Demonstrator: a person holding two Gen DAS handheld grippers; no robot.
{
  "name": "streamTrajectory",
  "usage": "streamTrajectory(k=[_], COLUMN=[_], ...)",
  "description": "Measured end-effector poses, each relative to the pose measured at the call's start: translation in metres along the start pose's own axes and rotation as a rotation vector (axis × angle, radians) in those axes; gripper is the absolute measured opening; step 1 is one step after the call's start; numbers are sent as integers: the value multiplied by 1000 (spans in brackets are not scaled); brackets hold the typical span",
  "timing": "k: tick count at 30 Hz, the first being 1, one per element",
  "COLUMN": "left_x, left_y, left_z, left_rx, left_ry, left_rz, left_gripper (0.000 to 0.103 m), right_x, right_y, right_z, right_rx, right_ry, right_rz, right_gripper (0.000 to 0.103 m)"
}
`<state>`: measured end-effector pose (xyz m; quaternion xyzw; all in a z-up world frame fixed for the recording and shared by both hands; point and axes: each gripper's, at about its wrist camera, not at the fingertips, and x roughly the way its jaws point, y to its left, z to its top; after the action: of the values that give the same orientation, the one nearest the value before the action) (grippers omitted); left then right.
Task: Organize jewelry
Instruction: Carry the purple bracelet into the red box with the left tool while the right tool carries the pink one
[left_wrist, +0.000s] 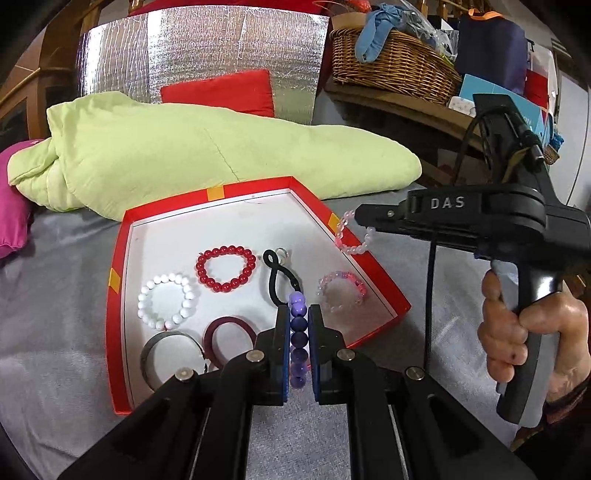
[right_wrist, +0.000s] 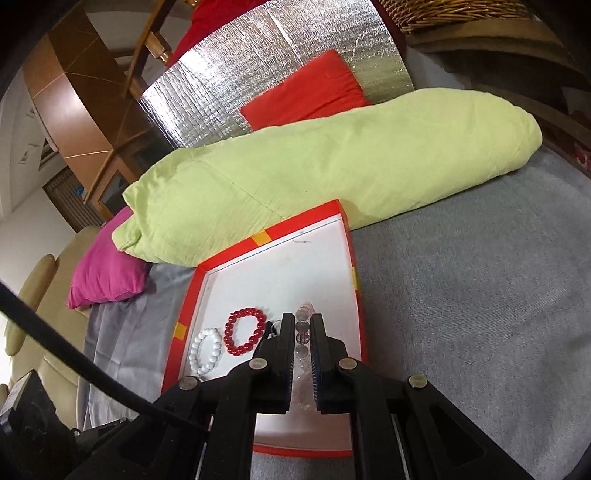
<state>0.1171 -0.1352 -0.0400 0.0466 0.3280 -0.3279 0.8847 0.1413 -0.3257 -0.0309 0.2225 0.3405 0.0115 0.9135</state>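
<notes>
Both grippers hover over the red tray (left_wrist: 122, 236) (several bracelets already lie inside), the left gripper (left_wrist: 298, 332) clamped on a purple bead bracelet (left_wrist: 297, 339), the right gripper (right_wrist: 302, 336) pinching a pale pink bracelet (left_wrist: 351, 236), apparently to set down.

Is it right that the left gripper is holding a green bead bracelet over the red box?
Not quite. The bracelet in the left gripper is purple, not green, as the left wrist view shows. The rest holds: it is pinched between the fingers above the red box.
</notes>
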Motion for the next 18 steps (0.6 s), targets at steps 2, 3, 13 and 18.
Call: streamTrajectory(k=[2, 3, 13, 18], left_x=[2, 2, 4, 9], left_y=[-1, -2, -4, -5], left_z=[0, 0, 1, 2], left_rx=[3, 6, 14, 13], left_ry=[4, 4, 9, 17], left_rz=[4, 9, 26, 30], left_gripper=[10, 10, 10, 10], right_x=[3, 5, 19, 27], right_y=[1, 1, -1, 0], right_z=[0, 1, 5, 6], right_rx=[-3, -3, 2, -4], right_ry=[1, 2, 4, 12], right_rz=[-2, 0, -9, -11], right_gripper=[9, 9, 9, 9])
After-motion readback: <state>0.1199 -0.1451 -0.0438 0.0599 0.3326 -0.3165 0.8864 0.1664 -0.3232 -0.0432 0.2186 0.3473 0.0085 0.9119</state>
